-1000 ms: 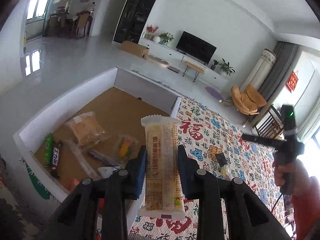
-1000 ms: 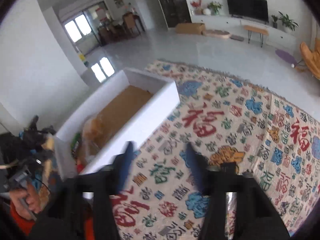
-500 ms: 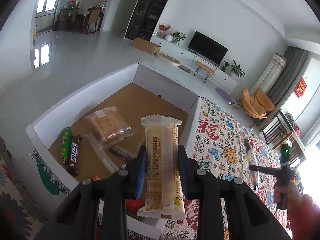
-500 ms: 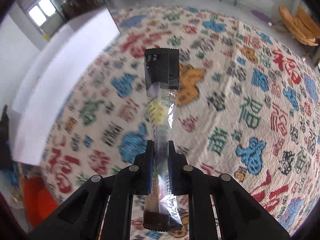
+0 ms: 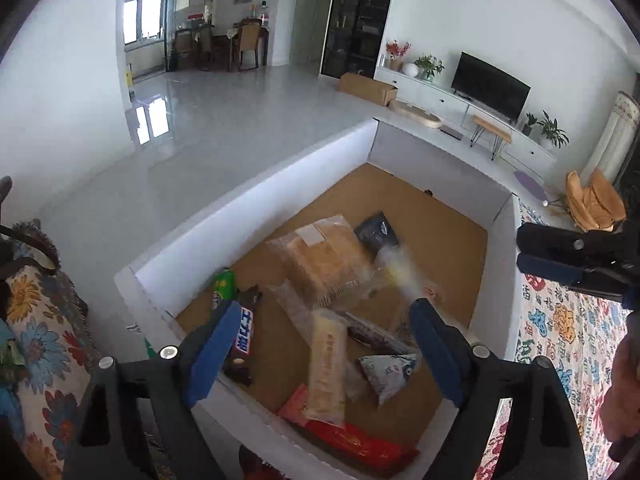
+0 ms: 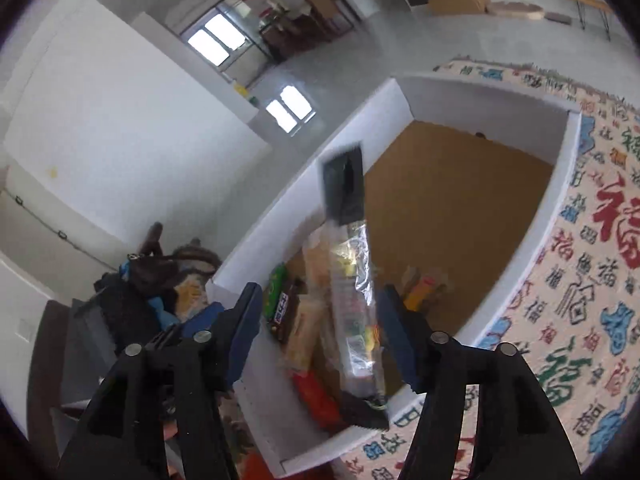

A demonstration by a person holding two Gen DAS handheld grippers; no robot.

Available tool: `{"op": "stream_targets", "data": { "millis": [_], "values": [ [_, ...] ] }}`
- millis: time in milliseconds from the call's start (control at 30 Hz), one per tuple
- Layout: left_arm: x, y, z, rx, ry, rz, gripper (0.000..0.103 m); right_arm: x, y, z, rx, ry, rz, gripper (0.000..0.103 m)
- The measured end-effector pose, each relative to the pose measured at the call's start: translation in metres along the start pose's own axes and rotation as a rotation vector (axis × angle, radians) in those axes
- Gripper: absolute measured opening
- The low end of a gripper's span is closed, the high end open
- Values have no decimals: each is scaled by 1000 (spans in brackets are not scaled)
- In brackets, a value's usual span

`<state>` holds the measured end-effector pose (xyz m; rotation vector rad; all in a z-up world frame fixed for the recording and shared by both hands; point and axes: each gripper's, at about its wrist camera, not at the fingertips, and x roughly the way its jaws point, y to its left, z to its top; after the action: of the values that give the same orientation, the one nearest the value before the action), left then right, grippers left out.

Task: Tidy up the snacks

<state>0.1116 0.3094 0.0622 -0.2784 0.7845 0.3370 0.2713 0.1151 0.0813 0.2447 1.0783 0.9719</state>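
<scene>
Two claws hang over a white box [image 5: 248,196] with a brown cardboard floor, which stands on a patterned rug [image 5: 568,332] printed with red and blue characters. Both claws are letting go of snacks.

Left claw [image 5: 320,344]: its jaws are opening and stand wide apart, touching nothing. A long pale yellow snack bar [image 5: 326,364] lies below them near the box's near edge, free of the pads.

Right claw [image 6: 320,332]: its jaws are opening too. A clear wrapped stick with black ends [image 6: 354,292] sits between them, blurred, and the pads do not seem to press on it.

Inside the box, gathered toward its near left corner: a green packet [image 5: 222,286], a dark chocolate bar [image 5: 244,330], a large clear bag of tan biscuits [image 5: 324,260], a red pack [image 5: 352,438] against the near wall, a small patterned pouch [image 5: 386,370], and a dark sachet [image 5: 376,230] nearer the middle. The far half of the floor is bare.

The sorting looks well along. No loose snack shows on the visible rug, though much of it lies out of view.
</scene>
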Motion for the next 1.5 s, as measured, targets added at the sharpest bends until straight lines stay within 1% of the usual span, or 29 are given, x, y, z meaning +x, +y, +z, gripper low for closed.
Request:
{"op": "stream_targets", "data": {
  "millis": [67, 133, 200, 333, 367, 433, 500, 567, 600, 700, 800, 833, 933, 1033, 1367, 1500],
  "values": [
    [-8, 1, -3, 27, -25, 52, 100, 10, 4, -7, -13, 7, -17, 64],
    [-18, -2, -7, 56, -72, 105, 103, 10, 8, -13, -75, 10, -73, 64],
    [-25, -5, -7, 55, -88, 121, 103, -1, 24, -21, -157, 2, -145, 64],
    [-31, -9, -2, -5, -61, 74, 103, -21, 44, -27, -264, 2, -262, 70],
    [-31, -10, -1, -13, -55, 70, 103, -24, 52, -24, -286, 8, -290, 72],
    [-34, -10, -1, -6, -64, 101, 103, -28, 60, -23, -333, 19, -345, 76],
    [-35, -12, -1, 25, -72, 180, 103, -32, 69, -25, -379, 20, -388, 76],
    [-38, -17, -2, 60, -81, 260, 103, -34, 73, -27, -407, 18, -415, 76],
    [-40, -18, -3, 70, -87, 275, 102, -33, 75, -27, -414, 16, -421, 76],
    [-46, -15, -5, 51, -87, 271, 102, -34, 74, -30, -423, 16, -431, 76],
    [-48, -14, -5, 25, -82, 314, 103, -33, 77, -34, -428, 22, -431, 76],
    [-48, -14, -5, 16, -66, 306, 102, -33, 77, -34, -429, 26, -427, 76],
    [-46, -12, -4, -7, -16, 240, 102, -32, 79, -36, -433, 27, -425, 76],
    [-41, -14, -5, -11, 15, 206, 102, -34, 80, -35, -437, 22, -427, 76],
    [-29, -23, -7, 20, 51, 193, 103, -30, 73, -33, -419, 35, -450, 76],
    [-25, -20, -9, -5, 69, 173, 103, -26, 74, -32, -416, 39, -445, 76]
  ]
}}
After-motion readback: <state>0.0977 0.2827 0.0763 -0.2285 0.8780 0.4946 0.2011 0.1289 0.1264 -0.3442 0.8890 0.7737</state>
